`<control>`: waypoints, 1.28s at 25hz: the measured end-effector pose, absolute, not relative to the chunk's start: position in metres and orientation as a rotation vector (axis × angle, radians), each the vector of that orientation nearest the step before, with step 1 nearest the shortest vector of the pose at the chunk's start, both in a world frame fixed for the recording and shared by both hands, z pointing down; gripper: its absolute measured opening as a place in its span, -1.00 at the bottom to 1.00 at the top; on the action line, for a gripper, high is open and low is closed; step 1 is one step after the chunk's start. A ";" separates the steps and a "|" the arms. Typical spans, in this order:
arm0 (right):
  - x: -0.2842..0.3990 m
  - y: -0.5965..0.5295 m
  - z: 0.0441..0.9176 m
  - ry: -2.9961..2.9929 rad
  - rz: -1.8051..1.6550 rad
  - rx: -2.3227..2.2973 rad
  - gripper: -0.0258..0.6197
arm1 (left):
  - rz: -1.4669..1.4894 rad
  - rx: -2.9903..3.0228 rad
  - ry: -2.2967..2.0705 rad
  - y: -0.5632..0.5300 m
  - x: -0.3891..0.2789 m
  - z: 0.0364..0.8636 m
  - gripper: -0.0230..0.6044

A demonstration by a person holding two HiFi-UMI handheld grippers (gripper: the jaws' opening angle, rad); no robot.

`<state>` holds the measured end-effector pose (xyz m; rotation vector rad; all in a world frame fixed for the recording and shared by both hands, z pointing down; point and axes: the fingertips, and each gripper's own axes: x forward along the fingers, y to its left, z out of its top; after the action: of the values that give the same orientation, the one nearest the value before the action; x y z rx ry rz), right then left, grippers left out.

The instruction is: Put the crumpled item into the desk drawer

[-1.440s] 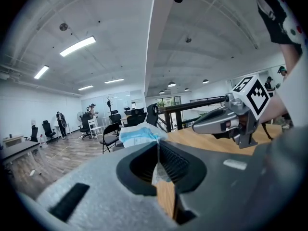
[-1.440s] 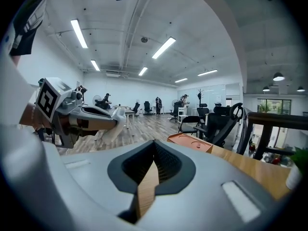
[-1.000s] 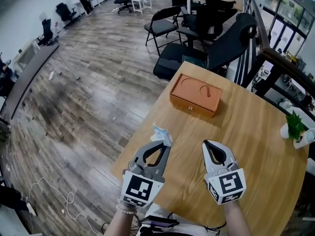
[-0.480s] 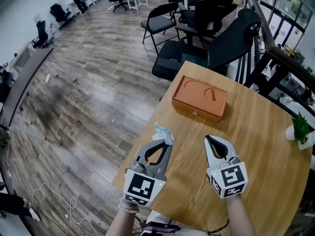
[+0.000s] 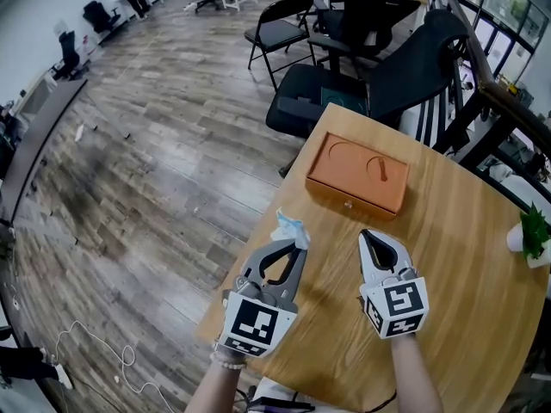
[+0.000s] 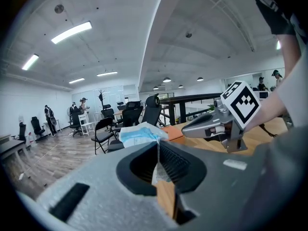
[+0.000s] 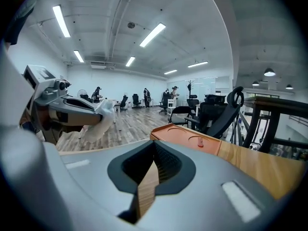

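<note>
A crumpled white and light-blue item (image 5: 290, 228) sticks out from the tips of my left gripper (image 5: 297, 244), which is shut on it above the table's left edge. The same crumpled item (image 6: 138, 134) bulges beyond the closed jaws in the left gripper view. My right gripper (image 5: 371, 237) hovers beside it, shut with nothing between its jaws. The orange desk drawer box (image 5: 358, 174) sits closed on the round wooden table (image 5: 465, 256), ahead of both grippers. In the right gripper view the drawer box (image 7: 191, 142) lies just past the jaws, and the left gripper with the crumpled item (image 7: 100, 118) is at the left.
A small potted plant (image 5: 534, 234) stands at the table's right edge. Black chairs (image 5: 383, 58) crowd the floor beyond the table's far side. A folding chair (image 5: 280, 31) stands farther back. Wood floor (image 5: 155, 162) lies open to the left.
Both grippers have moved forward over the table toward the drawer box and sunk a little. The left still holds the crumpled item; the right stays shut.
</note>
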<state>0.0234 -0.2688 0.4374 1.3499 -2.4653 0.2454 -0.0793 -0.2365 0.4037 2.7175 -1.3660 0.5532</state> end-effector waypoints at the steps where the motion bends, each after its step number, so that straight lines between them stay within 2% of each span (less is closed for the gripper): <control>1: 0.023 -0.273 0.441 -2.461 0.253 1.358 -0.92 | 0.559 2.719 -1.363 -0.239 -0.080 0.406 -0.86; 10: 0.014 -0.303 0.484 -2.400 0.285 1.375 -0.90 | 0.577 2.715 -1.333 -0.261 -0.083 0.428 -0.86; 14: 0.012 -0.315 0.503 -2.359 0.321 1.383 -0.71 | 0.579 2.712 -1.322 -0.268 -0.085 0.434 -0.86; 18: 0.012 -0.327 0.521 -2.334 0.375 1.414 -0.60 | 0.596 2.741 -1.302 -0.269 -0.082 0.438 -0.86; 32: 0.011 -0.352 0.557 -2.226 0.522 1.528 -0.60 | 0.661 2.756 -1.284 -0.271 -0.090 0.451 -0.86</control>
<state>0.0105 -0.3522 0.5572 1.5278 -2.2264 0.5222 -0.0904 -0.2714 0.4505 2.7561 -1.2839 0.6612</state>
